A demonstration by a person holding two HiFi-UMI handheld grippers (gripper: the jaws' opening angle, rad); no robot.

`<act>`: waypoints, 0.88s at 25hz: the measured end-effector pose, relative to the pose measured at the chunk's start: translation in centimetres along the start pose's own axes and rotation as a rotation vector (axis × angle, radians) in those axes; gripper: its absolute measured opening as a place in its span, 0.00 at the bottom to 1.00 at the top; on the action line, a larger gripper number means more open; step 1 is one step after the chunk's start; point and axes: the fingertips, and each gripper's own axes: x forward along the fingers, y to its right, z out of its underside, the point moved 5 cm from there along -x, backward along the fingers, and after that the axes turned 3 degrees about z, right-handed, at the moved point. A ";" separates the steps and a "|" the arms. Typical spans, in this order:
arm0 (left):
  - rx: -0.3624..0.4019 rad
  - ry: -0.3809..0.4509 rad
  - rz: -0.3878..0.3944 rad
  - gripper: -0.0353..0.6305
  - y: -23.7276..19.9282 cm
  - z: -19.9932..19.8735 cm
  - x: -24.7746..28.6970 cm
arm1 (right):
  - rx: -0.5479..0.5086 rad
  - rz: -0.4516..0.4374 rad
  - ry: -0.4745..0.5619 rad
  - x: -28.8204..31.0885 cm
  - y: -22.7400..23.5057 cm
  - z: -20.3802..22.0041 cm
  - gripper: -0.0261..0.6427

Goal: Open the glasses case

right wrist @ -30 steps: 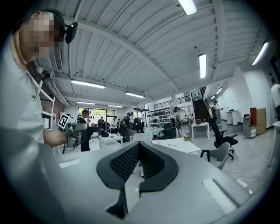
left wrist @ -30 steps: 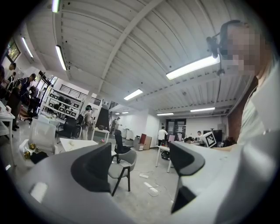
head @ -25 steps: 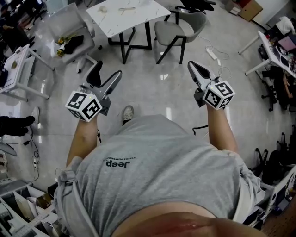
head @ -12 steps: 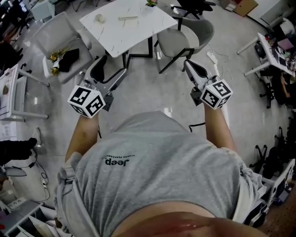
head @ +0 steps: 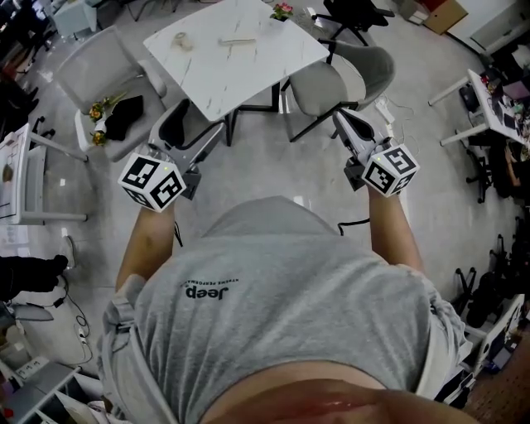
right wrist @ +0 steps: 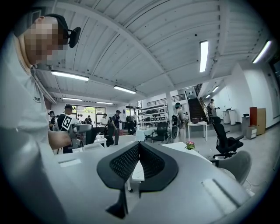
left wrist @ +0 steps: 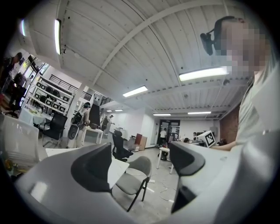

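I see no glasses case that I can name for sure. A long pale object (head: 238,40) and a small round one (head: 179,39) lie on the white marble table (head: 248,66) ahead; they are too small to identify. My left gripper (head: 197,126) is held at chest height short of the table's near edge, its jaws apart with nothing between them. The left gripper view (left wrist: 140,164) shows the same empty gap. My right gripper (head: 339,117) hovers over a grey chair (head: 331,83), shut and empty. In its own view (right wrist: 139,146) the pads meet.
A small pot of pink flowers (head: 281,12) stands on the table's far edge. A white chair (head: 108,66) at the left carries a black cloth (head: 126,116) and flowers. Desks (head: 497,91) and office chairs line the right side. People stand far off (right wrist: 116,127).
The head view has swung toward the white table, which now shows more fully and nearer. Both grippers stay raised in much the same pose, left open and right shut.
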 end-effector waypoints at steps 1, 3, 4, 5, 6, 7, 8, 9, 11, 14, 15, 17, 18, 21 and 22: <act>-0.002 -0.001 -0.005 0.72 -0.5 0.0 0.4 | 0.002 -0.004 -0.001 0.5 0.6 0.0 0.04; -0.006 -0.001 -0.017 0.72 -1.3 0.1 1.4 | 0.006 -0.016 -0.003 1.6 2.1 0.2 0.04; -0.005 -0.003 -0.025 0.72 -1.8 0.2 2.0 | 0.008 -0.024 -0.004 2.2 3.0 0.4 0.04; -0.003 -0.006 -0.035 0.72 -2.3 0.4 2.8 | 0.011 -0.033 -0.003 2.9 4.1 0.6 0.04; 0.000 -0.010 -0.047 0.72 -2.8 0.7 3.6 | 0.015 -0.043 -0.002 3.7 5.3 0.8 0.04; 0.003 -0.013 -0.058 0.72 -3.3 0.9 4.5 | 0.019 -0.052 -0.001 4.5 6.7 1.1 0.05; 0.005 -0.015 -0.069 0.72 -3.9 1.1 5.6 | 0.022 -0.064 0.001 5.3 8.1 1.3 0.04; 0.009 -0.015 -0.080 0.72 -4.4 1.2 6.8 | 0.024 -0.077 0.003 6.2 9.7 1.5 0.04; 0.025 -0.008 -0.104 0.72 -5.5 1.3 9.5 | 0.026 -0.110 0.005 8.5 13.2 1.8 0.04; 0.043 0.012 -0.151 0.72 -7.6 1.2 14.3 | 0.042 -0.161 0.000 12.9 19.0 1.7 0.04; 0.038 0.016 -0.166 0.72 -8.4 1.2 16.2 | 0.044 -0.177 -0.003 14.4 20.9 1.4 0.04; 0.027 0.017 -0.189 0.72 -10.0 1.1 20.1 | 0.030 -0.213 -0.007 17.0 24.6 0.3 0.05; 0.024 0.017 -0.198 0.72 -10.7 1.0 22.1 | 0.020 -0.231 -0.008 18.2 26.4 -0.3 0.05; 0.020 0.030 -0.227 0.72 -12.7 0.5 27.6 | 0.015 -0.268 -0.014 21.7 32.2 -1.7 0.05; 0.017 0.035 -0.235 0.72 -13.4 0.4 29.2 | 0.021 -0.274 -0.016 22.9 33.9 -2.0 0.04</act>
